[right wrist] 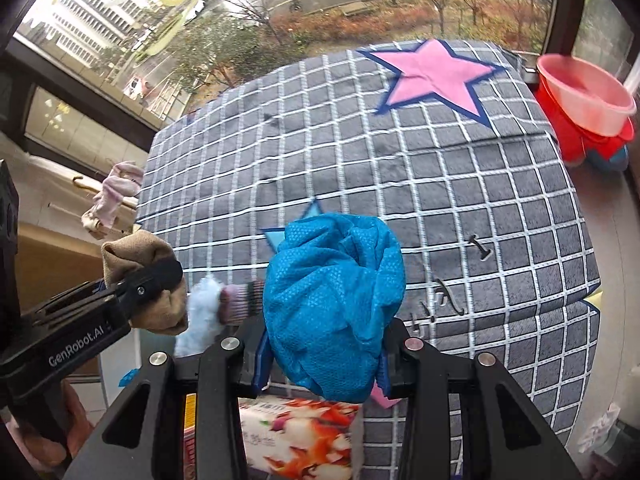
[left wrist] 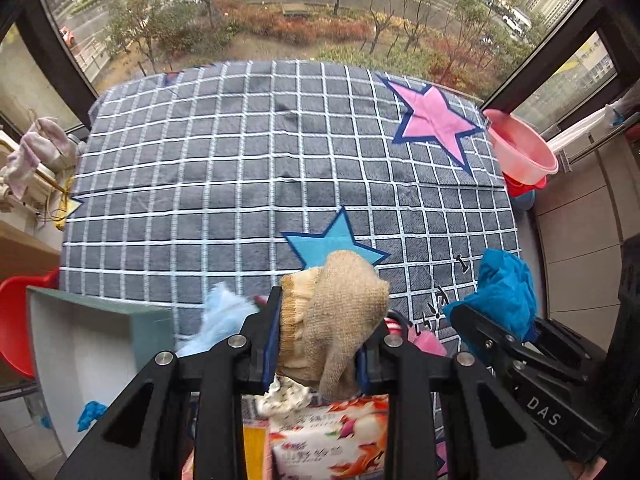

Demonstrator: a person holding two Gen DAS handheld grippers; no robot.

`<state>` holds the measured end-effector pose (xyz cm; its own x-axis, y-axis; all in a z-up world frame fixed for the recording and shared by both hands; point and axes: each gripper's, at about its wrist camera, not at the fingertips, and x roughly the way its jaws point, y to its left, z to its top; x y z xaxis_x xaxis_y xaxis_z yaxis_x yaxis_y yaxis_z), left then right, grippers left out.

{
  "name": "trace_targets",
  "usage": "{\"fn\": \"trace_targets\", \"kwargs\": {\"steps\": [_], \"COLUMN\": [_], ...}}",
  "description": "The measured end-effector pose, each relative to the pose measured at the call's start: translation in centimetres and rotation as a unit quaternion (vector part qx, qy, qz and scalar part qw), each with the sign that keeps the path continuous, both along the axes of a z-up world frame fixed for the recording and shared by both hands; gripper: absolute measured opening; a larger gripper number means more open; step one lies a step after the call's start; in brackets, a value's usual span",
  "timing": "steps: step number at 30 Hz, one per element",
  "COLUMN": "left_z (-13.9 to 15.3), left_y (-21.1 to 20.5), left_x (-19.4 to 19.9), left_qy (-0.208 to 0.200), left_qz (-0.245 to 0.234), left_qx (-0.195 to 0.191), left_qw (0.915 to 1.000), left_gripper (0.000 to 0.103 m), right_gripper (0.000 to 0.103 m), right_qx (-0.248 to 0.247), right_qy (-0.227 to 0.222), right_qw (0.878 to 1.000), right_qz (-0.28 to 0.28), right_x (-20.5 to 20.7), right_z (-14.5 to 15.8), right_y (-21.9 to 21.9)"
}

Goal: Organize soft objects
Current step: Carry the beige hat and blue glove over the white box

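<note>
Tan knit sock (left wrist: 336, 320) bunched, clamped between pads, toe end drooped down, held above grey checked blanket. Blue nonwoven cloth (right wrist: 334, 304) crumpled into ball, pinched likewise, dimpled texture seen. Pale blue fluffy item (right wrist: 202, 312) and pink-cuffed sock (right wrist: 240, 300) left lying on blanket near its front edge, just beside each other.

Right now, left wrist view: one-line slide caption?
Left gripper shut on a beige sock above the checked star blanket, right gripper holding blue cloth.
</note>
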<state>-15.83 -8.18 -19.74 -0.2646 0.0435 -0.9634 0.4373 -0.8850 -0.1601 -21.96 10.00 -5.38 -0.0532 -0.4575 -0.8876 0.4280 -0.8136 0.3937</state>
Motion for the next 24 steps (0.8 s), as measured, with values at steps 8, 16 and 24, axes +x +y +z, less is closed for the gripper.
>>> {"fn": "trace_targets", "kwargs": {"steps": [8,16,24], "left_z": [3.3,5.4,5.9], "left_y": [-1.9,-2.6,-2.0], "left_x": [5.6,10.2,13.4], "left_qy": [0.023,0.030,0.027], "left_qz": [0.010,-0.005,-0.031], "left_qx": [-0.007,-0.009,-0.001], "left_qw": [0.9997,0.9995,0.9992], "left_gripper": [0.032,0.033,0.033], "right_gripper": [0.041,0.041,0.041], "right_qx": [0.006,0.028,0.044], "right_qy": [0.021,0.032,0.042], "right_qw": [0.999,0.998,0.997], "right_qz": [0.032,0.052,0.056], "right_x": [4.3,7.9,10.7], "right_z": [2.9,4.6,5.9], "right_y": [-2.7,-3.6,-3.4]}}
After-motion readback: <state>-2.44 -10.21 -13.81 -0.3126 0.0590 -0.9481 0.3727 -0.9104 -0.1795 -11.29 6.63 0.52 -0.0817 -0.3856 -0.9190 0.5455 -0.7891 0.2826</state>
